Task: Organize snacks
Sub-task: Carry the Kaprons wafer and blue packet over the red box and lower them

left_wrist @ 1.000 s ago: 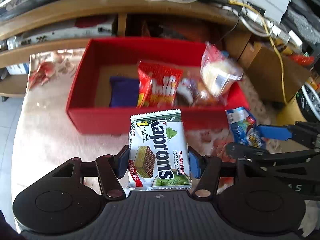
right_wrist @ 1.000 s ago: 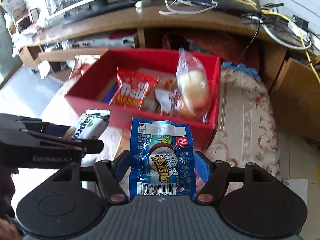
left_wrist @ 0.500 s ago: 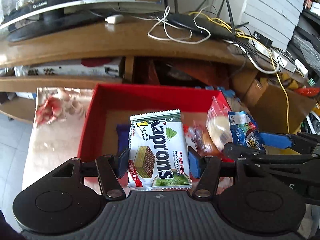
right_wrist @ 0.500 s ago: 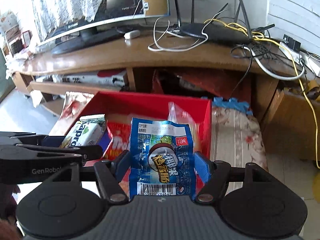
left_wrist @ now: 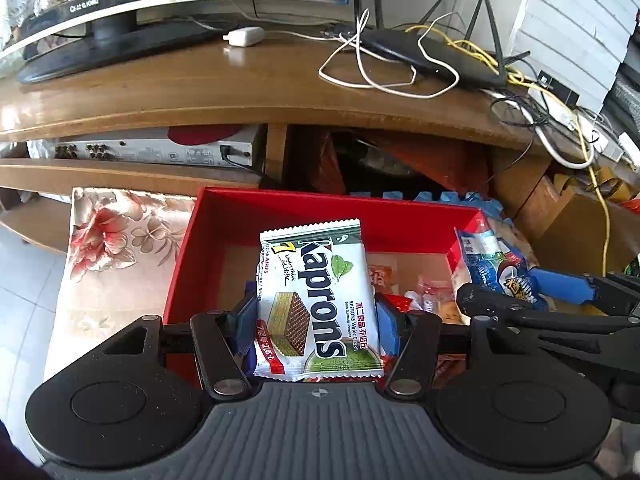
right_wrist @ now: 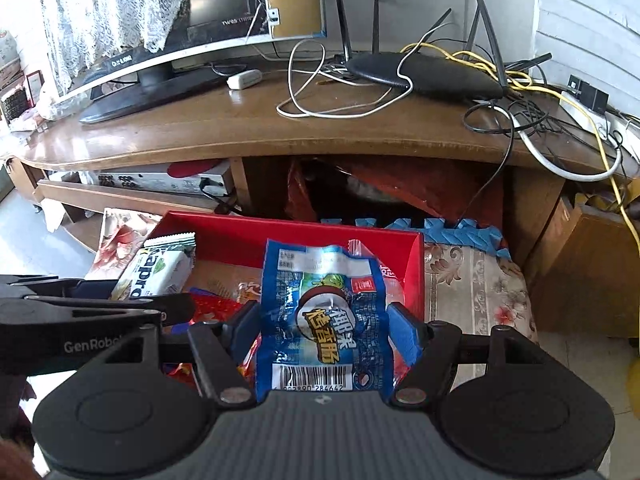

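Note:
My left gripper is shut on a white and green Kaprons wafer pack and holds it over the red box. My right gripper is shut on a blue snack packet and holds it over the right part of the red box. The wafer pack shows at left in the right wrist view. The blue packet shows at right in the left wrist view. Several snacks lie in the box, mostly hidden by the grippers.
The box stands on a floral cloth in front of a wooden TV stand. On the stand are a monitor, a router and loose cables. A blue foam mat lies behind the box.
Both grippers have moved forward with their packets, from in front of the box to over it. The view has tilted up toward the TV stand.

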